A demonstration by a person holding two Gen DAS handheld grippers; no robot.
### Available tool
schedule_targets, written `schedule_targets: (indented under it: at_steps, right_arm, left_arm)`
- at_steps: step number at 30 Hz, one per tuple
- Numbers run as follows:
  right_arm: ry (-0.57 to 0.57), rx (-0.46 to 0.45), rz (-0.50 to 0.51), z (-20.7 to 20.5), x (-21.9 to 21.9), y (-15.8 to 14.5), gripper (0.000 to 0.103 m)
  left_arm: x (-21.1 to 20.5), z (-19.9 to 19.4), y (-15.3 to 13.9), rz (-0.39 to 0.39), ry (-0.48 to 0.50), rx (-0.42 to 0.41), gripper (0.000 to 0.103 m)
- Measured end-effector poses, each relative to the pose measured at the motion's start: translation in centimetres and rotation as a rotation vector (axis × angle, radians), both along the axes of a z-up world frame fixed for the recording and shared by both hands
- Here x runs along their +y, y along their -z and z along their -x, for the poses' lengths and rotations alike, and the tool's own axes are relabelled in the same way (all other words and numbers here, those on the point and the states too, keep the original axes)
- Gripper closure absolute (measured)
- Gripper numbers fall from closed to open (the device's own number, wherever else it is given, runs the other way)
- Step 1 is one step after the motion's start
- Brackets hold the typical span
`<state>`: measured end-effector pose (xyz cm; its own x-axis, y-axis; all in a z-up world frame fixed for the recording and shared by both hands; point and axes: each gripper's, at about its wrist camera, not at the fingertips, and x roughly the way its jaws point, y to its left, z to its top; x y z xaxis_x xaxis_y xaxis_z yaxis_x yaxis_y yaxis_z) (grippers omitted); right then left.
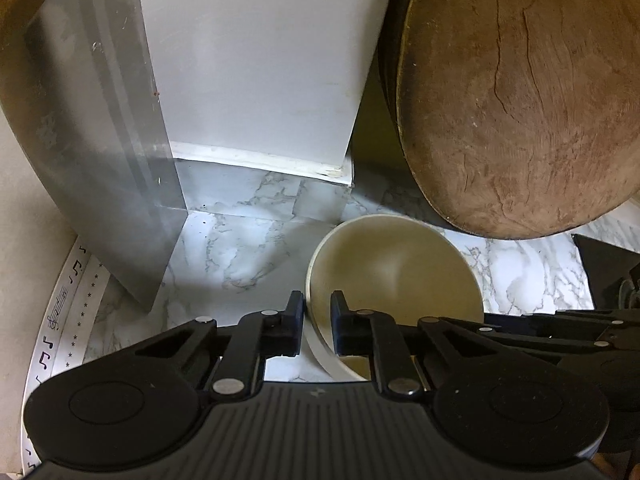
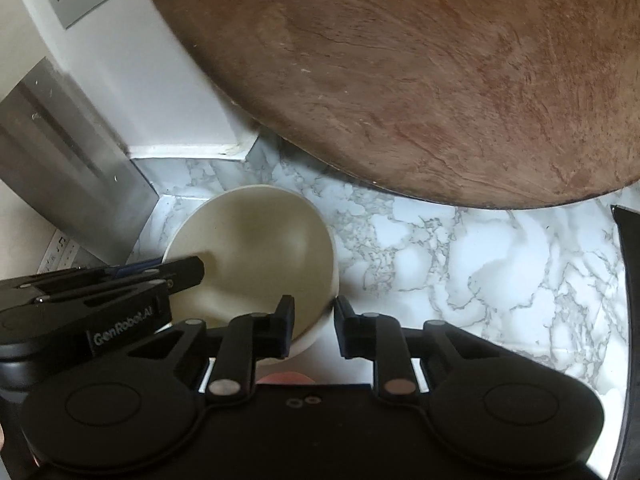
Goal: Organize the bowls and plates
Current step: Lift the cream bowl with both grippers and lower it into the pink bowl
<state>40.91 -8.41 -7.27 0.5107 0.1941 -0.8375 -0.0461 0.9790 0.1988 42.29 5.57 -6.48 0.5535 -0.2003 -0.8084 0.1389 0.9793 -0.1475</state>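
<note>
Presently, one item is in hand: a cream bowl [image 1: 394, 268], standing upright on the marble-patterned counter [image 1: 240, 248], at lower centre of the left wrist view and centre left of the right wrist view.

Left gripper [image 1: 318, 322]: fingers drawn together on the bowl's left rim, one pad outside the wall, the other inside. The wall is seen between them, and the grip is judged closed on it.

Right gripper [image 2: 314, 326]: fingers clamped on the bowl's near right rim, one finger [image 2: 282, 330] inside the bowl, the other outside. In the right wrist view the left gripper is shown at lower left, reaching over the opposite side of the rim.

Surroundings: a round wooden board [image 2: 420, 80] is propped on edge, filling the upper right of both views; its lower edge hangs just behind the bowl. A white wall corner [image 1: 256, 64] and a steel panel [image 1: 100, 140] are seen at upper left. A plate rim with music notes [image 1: 68, 312] is visible at the far left edge of the left wrist view.

Step judged: the bowl is gripped on both sides, lifting not yet begun.

Next move calls for: an even, level lift by both grippers, clearance kept from the board's overhanging edge, and carriage towards the other crockery, probably the patterned plate.
</note>
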Motion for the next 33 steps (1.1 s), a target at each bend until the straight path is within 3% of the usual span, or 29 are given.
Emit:
schedule_targets:
  at_steps: [19, 33]
  right_arm:
    - [-0.033, -0.039, -0.011, 4.0, -0.3, -4.5, 0.083]
    - [-0.083, -0.074, -0.026, 10.7, -0.4, -7.9, 0.083]
  left_arm:
    - [0.1, 4.8, -5.1, -0.03, 0.006, -0.049, 0.089]
    - [-0.4, 12.8, -9.2, -0.021, -0.038, -0.081, 0.089]
